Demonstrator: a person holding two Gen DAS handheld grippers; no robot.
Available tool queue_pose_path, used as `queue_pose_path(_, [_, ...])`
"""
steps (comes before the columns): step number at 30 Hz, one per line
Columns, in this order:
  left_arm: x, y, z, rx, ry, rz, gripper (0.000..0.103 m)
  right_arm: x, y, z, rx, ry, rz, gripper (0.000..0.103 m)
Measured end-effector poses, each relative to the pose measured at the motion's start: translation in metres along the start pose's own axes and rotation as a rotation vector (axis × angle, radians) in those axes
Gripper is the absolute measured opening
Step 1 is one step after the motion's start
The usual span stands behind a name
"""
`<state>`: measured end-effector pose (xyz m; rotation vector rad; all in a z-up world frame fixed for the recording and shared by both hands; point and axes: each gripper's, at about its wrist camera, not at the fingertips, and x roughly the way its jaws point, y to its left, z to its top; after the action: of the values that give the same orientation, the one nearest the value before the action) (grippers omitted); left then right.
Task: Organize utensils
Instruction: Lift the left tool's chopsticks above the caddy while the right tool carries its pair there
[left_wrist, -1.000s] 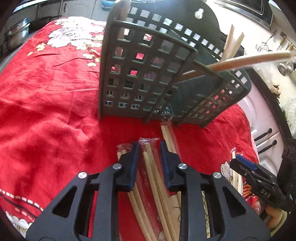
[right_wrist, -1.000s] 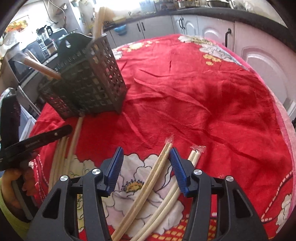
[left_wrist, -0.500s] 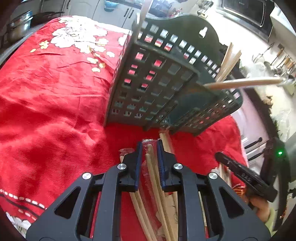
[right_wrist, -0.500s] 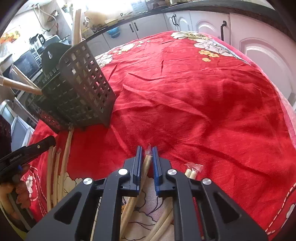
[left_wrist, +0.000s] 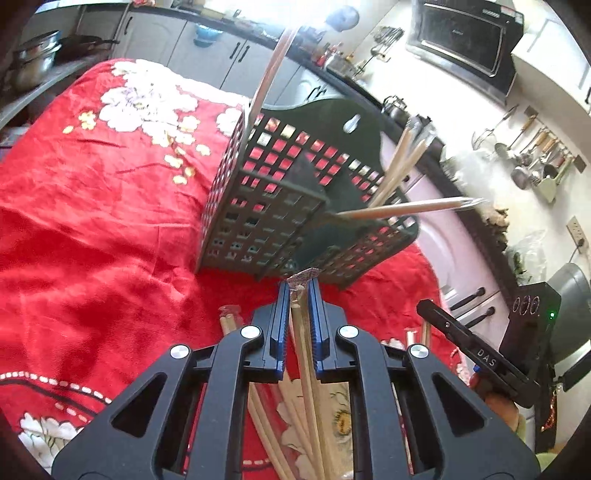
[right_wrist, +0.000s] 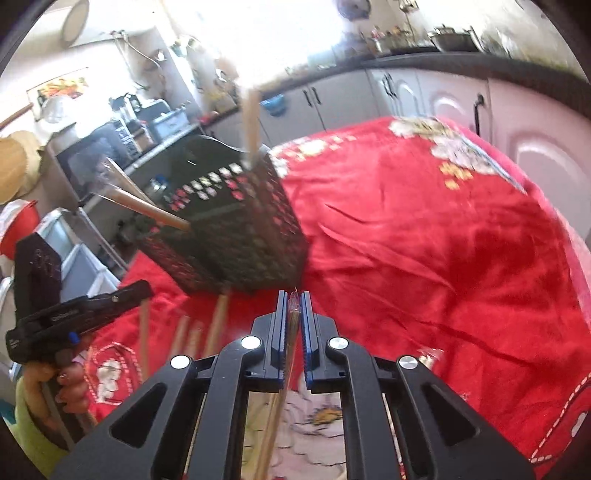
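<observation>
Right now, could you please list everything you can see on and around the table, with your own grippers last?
Red floral tablecloth: one, red with white flowers, covering the table.
Dark grey perforated plastic utensil basket: one, tilted on the cloth ahead of both grippers.
Wooden utensils in the basket: several, pale wood, sticking out of its top.
Loose wrapped chopsticks: several, pale wood, lying on the cloth in front of the basket.
Black microwave: one, on the counter behind.
Hanging kitchen tools: several, metal, on the wall rack.
Steel pot: one, on the far-left counter.
Left gripper: black with blue pads, jaws closing on a wrapped chopstick pair.
Right gripper: same build, shut on another wrapped pair.
</observation>
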<state>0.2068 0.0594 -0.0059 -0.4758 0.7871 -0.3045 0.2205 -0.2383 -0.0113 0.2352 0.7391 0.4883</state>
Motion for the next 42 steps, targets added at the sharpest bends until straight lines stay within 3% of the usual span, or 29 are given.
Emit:
queue_pose_path(11, [-0.051,-0.023,0.004,0.044,-0.119,-0.050,0.005,-0.043,0.043,0.015,-0.073,-0.113,0.088,0.006])
queue_pose_path(21, [-0.073,-0.030,0.006,0.065,-0.179,-0.064,0.003,-0.073,0.077,0.025,-0.152,-0.216,0.134,0.006])
queue_pose_path(42, [-0.098,-0.055,0.022,0.131,-0.254,-0.102,0.003,-0.095,0.090,0.035,-0.179,-0.304,0.137,0.006])
